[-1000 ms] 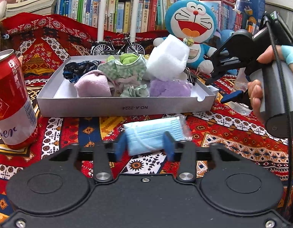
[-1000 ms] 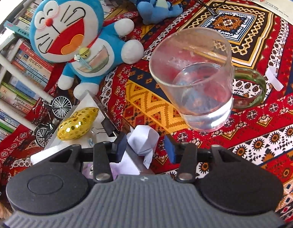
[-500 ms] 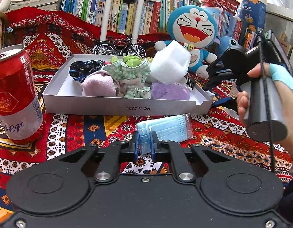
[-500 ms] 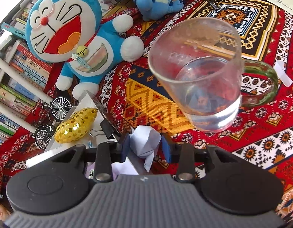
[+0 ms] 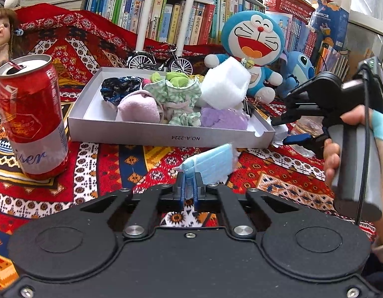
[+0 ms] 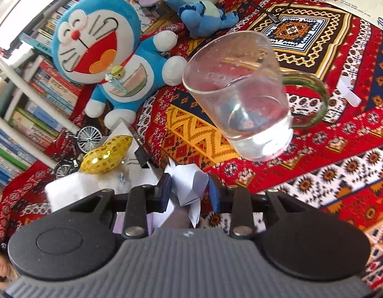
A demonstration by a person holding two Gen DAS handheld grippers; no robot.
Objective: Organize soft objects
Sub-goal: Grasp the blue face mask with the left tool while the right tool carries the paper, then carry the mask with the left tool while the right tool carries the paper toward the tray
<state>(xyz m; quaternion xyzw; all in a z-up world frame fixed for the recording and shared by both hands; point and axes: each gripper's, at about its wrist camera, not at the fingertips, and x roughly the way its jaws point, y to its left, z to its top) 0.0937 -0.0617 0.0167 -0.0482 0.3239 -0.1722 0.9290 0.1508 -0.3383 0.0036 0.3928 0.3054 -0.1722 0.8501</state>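
Note:
My left gripper point(image 5: 189, 186) is shut on the near edge of a folded blue face mask point(image 5: 212, 164), whose far end tilts up over the patterned cloth. Behind it a grey cardboard tray point(image 5: 171, 137) holds a white sponge point(image 5: 225, 85), a pink cloth point(image 5: 138, 106), a purple fluffy piece point(image 5: 223, 118) and scrunchies. At the tray's right corner my right gripper point(image 6: 190, 191) has a crumpled white tissue point(image 6: 189, 182) between its pads; its jaws are closing and both pads touch the tissue. A hand holds that gripper point(image 5: 282, 132) in the left wrist view.
A red drink can point(image 5: 32, 119) stands left of the tray. A glass mug point(image 6: 241, 104) with water sits just beyond the tissue. A Doraemon plush point(image 5: 256, 47), a blue Stitch plush point(image 5: 298, 70), a toy bicycle point(image 5: 159, 60) and bookshelves line the back. A gold sequined piece point(image 6: 104, 156) lies in the tray.
The left jaws have gone from open around the mask to shut on it, and its near end has lifted slightly. The right jaws have narrowed onto the tissue.

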